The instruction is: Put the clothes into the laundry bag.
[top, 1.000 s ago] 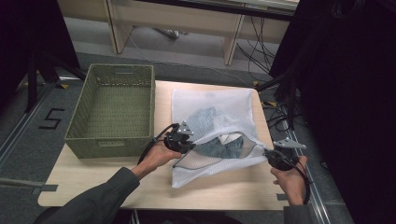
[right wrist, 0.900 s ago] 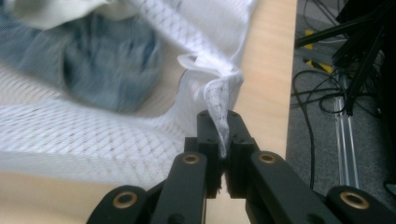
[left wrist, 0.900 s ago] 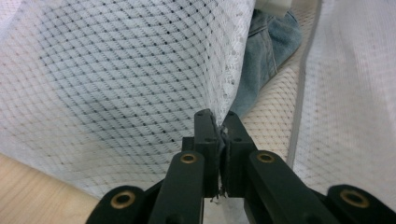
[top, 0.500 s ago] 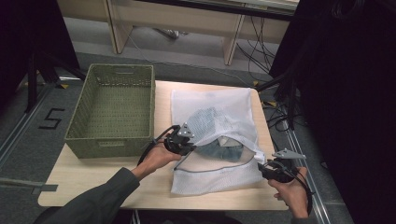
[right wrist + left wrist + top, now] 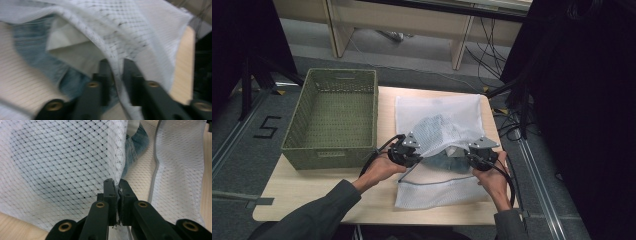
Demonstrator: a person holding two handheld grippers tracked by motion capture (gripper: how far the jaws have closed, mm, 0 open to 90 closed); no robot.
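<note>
Blue garment, half hidden under mesh bag; apparently jeans.

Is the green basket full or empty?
Empty. From the high view, the green woven basket shows only its bare woven floor, with nothing lying inside.

Your right gripper had just been closing on the white mesh bag's edge, blue denim and pale cloth lying beneath.
</note>
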